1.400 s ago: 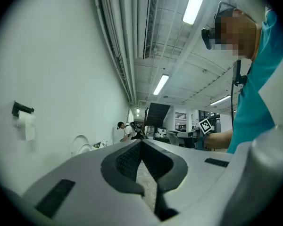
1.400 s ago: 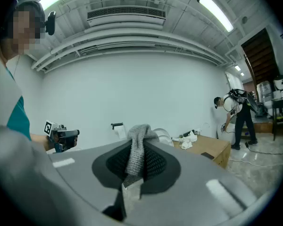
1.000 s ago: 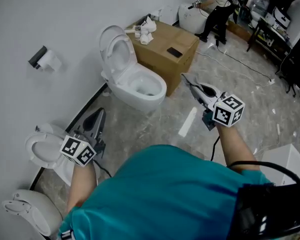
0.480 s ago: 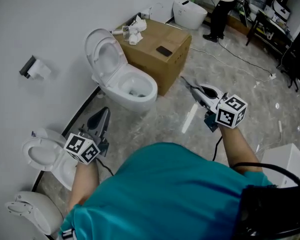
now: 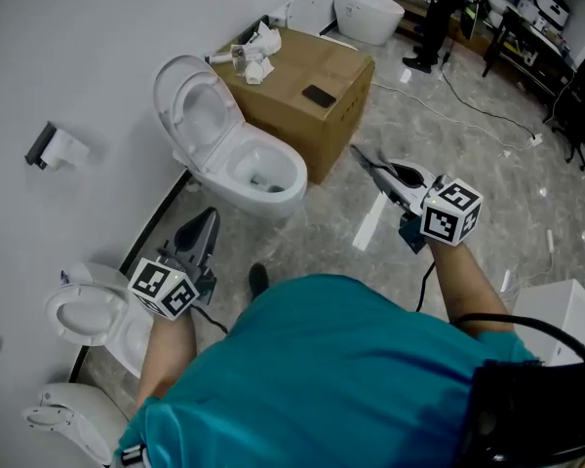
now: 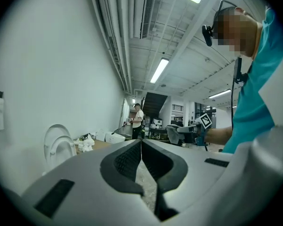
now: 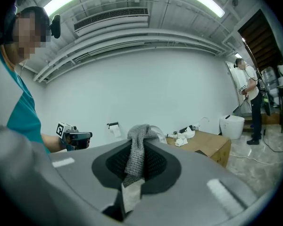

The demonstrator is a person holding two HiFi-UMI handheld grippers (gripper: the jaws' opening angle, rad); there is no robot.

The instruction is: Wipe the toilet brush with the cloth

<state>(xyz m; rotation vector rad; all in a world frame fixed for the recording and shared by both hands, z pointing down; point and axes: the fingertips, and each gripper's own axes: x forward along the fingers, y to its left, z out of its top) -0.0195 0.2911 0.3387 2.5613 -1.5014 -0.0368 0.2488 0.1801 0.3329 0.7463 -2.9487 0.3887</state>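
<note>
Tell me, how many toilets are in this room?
4. An open-lidded toilet beside the cardboard box; a second toilet and third toilet at lower left; a far toilet at top. More may be hidden.

Grey marbled floor (image 5: 468, 154).
Bearing a white toilet (image 5: 249, 174), a cardboard box (image 5: 307, 91) just beside it, loose cables (image 5: 480, 112) well beyond.

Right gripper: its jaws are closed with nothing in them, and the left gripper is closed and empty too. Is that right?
Not quite. The right gripper is shut on a grey cloth, as the right gripper view shows. The left gripper is closed and empty, as stated.
</note>
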